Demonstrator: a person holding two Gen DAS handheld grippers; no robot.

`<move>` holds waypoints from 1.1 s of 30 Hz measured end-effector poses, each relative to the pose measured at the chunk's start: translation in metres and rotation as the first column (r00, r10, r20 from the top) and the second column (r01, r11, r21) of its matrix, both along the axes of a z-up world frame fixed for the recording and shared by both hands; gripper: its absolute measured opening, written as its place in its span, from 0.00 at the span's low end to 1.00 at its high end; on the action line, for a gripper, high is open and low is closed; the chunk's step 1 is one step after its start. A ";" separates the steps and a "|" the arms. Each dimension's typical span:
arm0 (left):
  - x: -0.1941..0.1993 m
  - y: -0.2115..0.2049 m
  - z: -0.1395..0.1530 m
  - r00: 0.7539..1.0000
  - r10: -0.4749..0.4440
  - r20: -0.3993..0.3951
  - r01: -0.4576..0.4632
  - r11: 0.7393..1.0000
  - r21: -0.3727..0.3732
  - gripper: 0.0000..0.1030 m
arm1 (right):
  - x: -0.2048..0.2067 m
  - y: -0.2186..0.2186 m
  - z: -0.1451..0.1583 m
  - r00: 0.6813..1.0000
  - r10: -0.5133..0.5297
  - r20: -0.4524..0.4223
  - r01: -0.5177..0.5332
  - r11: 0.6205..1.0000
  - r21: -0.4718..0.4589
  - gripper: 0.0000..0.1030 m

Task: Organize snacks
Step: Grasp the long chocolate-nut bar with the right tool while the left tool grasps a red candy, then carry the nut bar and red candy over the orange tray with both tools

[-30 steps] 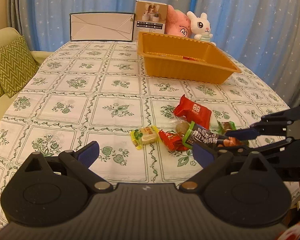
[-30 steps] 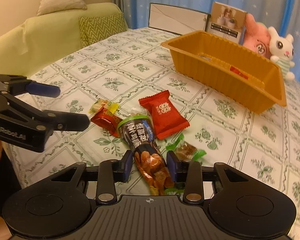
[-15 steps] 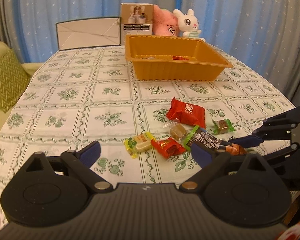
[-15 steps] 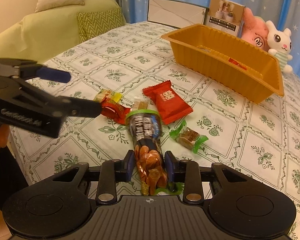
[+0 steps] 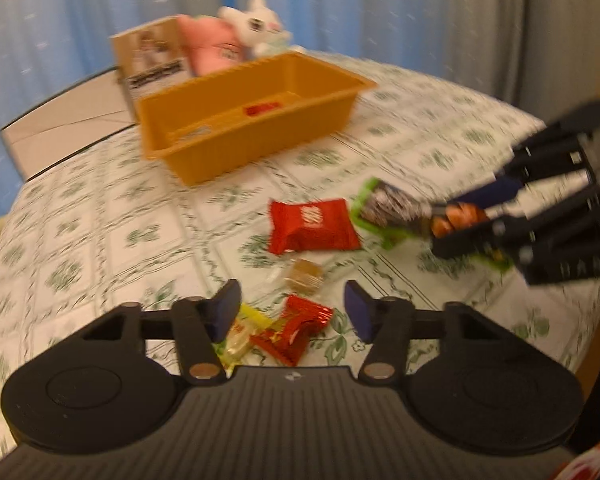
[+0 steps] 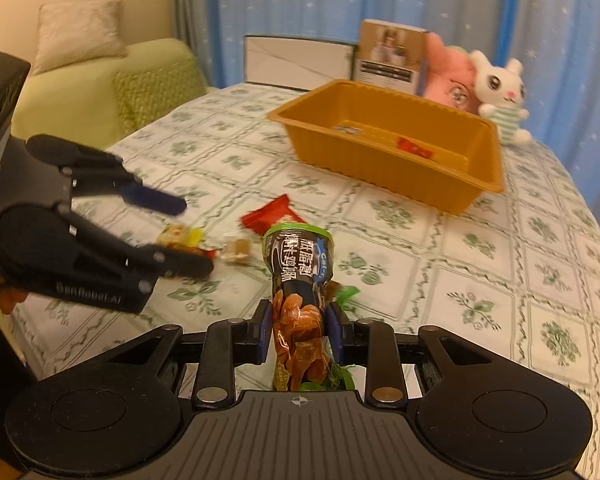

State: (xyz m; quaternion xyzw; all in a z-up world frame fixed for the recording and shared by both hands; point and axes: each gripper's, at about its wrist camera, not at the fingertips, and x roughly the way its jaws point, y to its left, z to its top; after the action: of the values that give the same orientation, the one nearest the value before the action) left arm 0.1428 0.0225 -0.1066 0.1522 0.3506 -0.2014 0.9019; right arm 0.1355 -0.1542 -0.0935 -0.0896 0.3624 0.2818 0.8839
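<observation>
Right gripper [image 6: 298,334] clamps snack pouch [image 6: 298,280]; left gripper [image 5: 290,312] narrowing over candies [image 5: 290,330].

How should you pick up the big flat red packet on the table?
Grip the big red packet across its puffy middle, coming from above, jaws astride its shorter width. It lies flat on the tablecloth, so a side approach would probably just push it. The left gripper is not holding anything; its jaws have just been closing around the small red candy.
</observation>
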 end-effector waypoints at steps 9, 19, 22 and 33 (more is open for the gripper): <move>0.001 0.001 -0.008 0.997 -0.007 -0.082 0.007 1.000 0.001 0.35 | 0.003 -0.004 -0.001 0.999 -0.032 -0.010 0.032 0.999 0.003 0.29; -0.009 -0.001 -0.011 0.989 0.092 -0.119 -0.096 0.995 -0.026 0.21 | 0.005 -0.006 -0.001 0.997 -0.071 -0.027 0.071 0.997 0.022 0.29; -0.011 -0.002 -0.011 0.984 0.133 -0.118 -0.139 0.990 -0.039 0.18 | 0.006 -0.007 0.000 0.997 -0.078 -0.030 0.079 0.997 0.028 0.29; -0.010 -0.003 0.012 0.960 0.266 -0.092 -0.277 0.950 -0.141 0.17 | 0.012 -0.018 0.010 0.986 -0.166 -0.031 0.169 0.981 0.093 0.29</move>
State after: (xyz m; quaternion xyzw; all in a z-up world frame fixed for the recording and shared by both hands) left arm 0.1327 0.0192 -0.0949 0.0259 0.3838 -0.1068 0.9168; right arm 0.1476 -0.1722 -0.0839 -0.0132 0.3651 0.2245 0.9034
